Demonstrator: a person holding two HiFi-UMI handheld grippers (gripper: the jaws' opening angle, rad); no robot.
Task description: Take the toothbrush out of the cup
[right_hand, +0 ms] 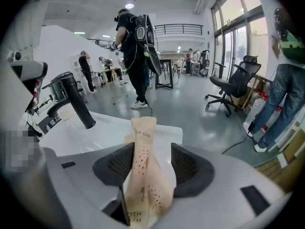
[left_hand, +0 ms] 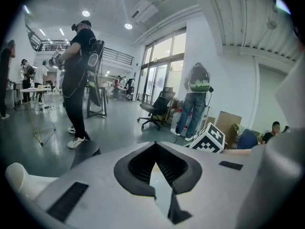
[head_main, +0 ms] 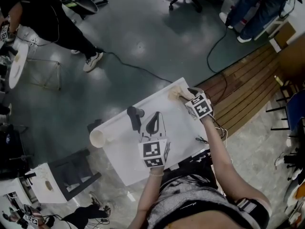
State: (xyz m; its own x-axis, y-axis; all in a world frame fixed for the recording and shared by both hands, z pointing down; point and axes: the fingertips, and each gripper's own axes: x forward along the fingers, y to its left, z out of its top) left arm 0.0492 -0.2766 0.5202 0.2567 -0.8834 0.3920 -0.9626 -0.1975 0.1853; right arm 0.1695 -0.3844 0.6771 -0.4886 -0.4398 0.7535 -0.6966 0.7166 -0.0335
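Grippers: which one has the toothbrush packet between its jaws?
The right gripper: the beige toothbrush packet stands between its open jaws. The left gripper has its jaws together, with nothing between them.

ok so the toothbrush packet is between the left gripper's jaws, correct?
Wrong gripper. The toothbrush packet is between the right gripper's jaws, which stand open; the right gripper view shows it. The left gripper has nothing between its jaws.
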